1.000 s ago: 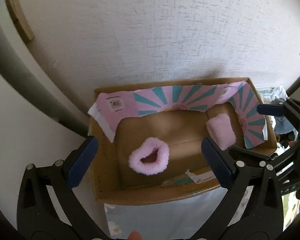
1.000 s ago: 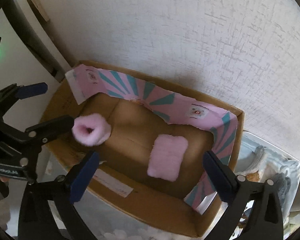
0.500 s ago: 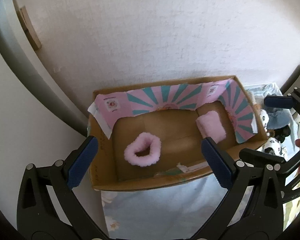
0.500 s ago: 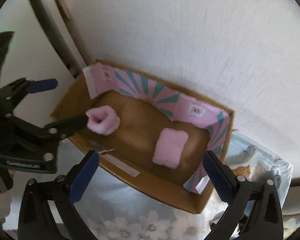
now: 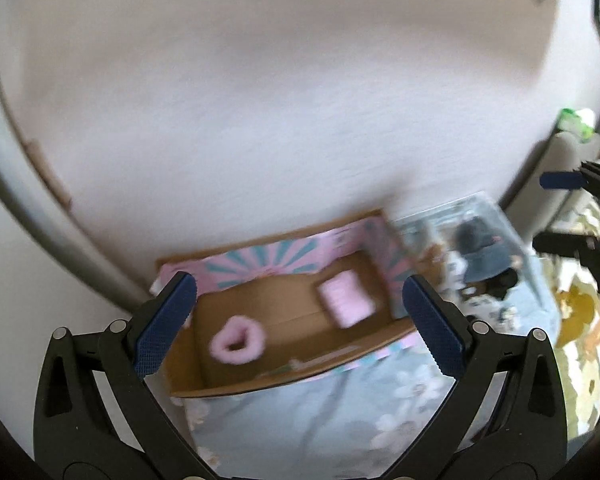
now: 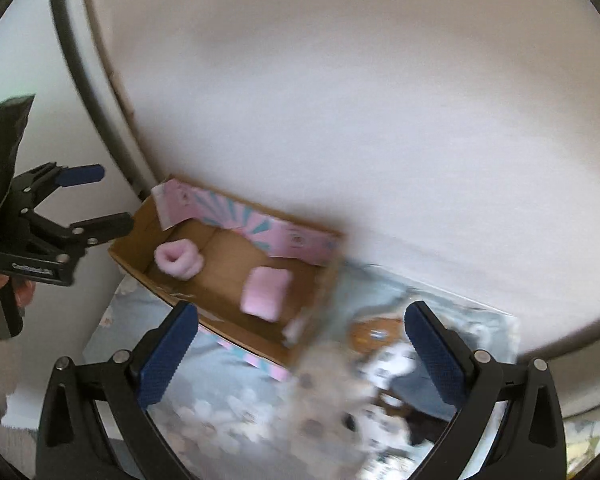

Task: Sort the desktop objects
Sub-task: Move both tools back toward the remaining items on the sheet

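Note:
An open cardboard box (image 5: 284,380) (image 6: 148,220) with a pink and teal lining stands against the white wall. Inside it lie a pink fluffy ring (image 5: 237,340) (image 6: 177,260) and a pink fluffy pad (image 5: 345,298) (image 6: 265,290). My left gripper (image 5: 300,324) (image 6: 96,200) hangs open and empty above the box's near edge. My right gripper (image 6: 300,356) (image 5: 556,212) is open and empty too, above the box's right end and the bin beside it.
A clear bin (image 5: 496,256) (image 6: 420,360) with black, white and denim soft items sits right of the box. A pale blue floral cloth (image 5: 300,428) covers the surface. A grey pipe (image 5: 40,224) runs down the wall at left. Both views are motion-blurred.
Both grippers have pulled back and up from the box, which now looks smaller and lower. The bin to the right has come into view. The pink items stay in place.

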The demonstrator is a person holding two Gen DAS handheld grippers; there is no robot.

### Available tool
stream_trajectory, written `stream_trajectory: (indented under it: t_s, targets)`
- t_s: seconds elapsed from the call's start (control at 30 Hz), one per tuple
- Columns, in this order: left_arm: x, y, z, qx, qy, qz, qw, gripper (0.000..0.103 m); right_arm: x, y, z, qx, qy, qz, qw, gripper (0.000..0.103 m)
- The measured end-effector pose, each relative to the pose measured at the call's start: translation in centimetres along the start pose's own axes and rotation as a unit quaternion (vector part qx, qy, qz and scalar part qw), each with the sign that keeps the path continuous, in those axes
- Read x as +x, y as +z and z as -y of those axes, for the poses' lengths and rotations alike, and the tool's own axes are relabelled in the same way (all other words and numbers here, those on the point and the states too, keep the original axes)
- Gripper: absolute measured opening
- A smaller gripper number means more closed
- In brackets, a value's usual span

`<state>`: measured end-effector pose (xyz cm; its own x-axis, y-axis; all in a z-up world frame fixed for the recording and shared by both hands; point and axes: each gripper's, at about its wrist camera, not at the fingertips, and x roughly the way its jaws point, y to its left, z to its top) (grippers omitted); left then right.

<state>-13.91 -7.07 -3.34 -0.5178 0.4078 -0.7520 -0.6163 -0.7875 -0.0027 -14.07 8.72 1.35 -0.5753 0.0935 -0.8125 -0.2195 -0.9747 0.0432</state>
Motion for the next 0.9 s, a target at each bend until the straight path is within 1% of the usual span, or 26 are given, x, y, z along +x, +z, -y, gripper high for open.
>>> stream_trajectory:
  t_s: [0.13, 0.23, 0.33, 0.43, 0.5, 0.6, 0.7, 0.8, 0.83, 0.87, 0.9]
  targets:
    - [-0.5, 0.7, 3.6, 0.027, -0.052, 0.001, 0.9983, 0.103, -3.6, -1.5, 4.1, 0.024, -0.026, 0.012, 0.999, 0.103]
    - [-0.4, 0.9, 6.2, 0.048, -0.061, -0.001, 0.997, 0.103, -4.5, -2.7, 5.7, 0.023, -0.044, 0.005, 0.999, 0.103]
    - [-0.1, 0.7, 9.0, 0.057, -0.081, -0.002, 0.9951, 0.103, -4.9, -4.0, 7.2, 0.017, -0.057, -0.001, 0.998, 0.103]
    - [1.1, -0.1, 11.9, 0.062, -0.11, -0.016, 0.9919, 0.103, -4.6, -5.5, 9.0, 0.023, -0.052, -0.008, 0.998, 0.103]
    - [2.3, -1.2, 14.0, 0.068, -0.136, -0.03, 0.988, 0.103, -4.1, -6.3, 10.2, 0.028, -0.042, -0.013, 0.999, 0.103]
    - [4.3, -2.8, 16.4, 0.08, -0.149, -0.049, 0.9845, 0.103, -2.9, -7.6, 12.2, 0.034, -0.023, -0.023, 0.999, 0.103]
    - [6.7, -4.8, 18.6, 0.074, -0.163, -0.074, 0.981, 0.102, -1.5, -8.6, 13.6, 0.027, -0.011, -0.037, 0.999, 0.103]
    - [9.5, -6.6, 20.5, 0.067, -0.175, -0.099, 0.9772, 0.099, 0.1, -9.6, 14.9, 0.019, 0.0, -0.047, 0.999, 0.103]
    - [10.4, -7.1, 21.0, 0.068, -0.175, -0.105, 0.9766, 0.096, 0.7, -9.9, 15.4, 0.019, 0.004, -0.051, 0.999, 0.103]
    - [11.6, -7.7, 21.6, 0.066, -0.174, -0.113, 0.9759, 0.091, 1.4, -10.4, 15.8, 0.016, 0.011, -0.057, 0.998, 0.103]
    - [12.5, -7.9, 21.8, 0.063, -0.174, -0.119, 0.9755, 0.089, 2.0, -10.7, 16.1, 0.012, 0.015, -0.06, 0.998, 0.103]
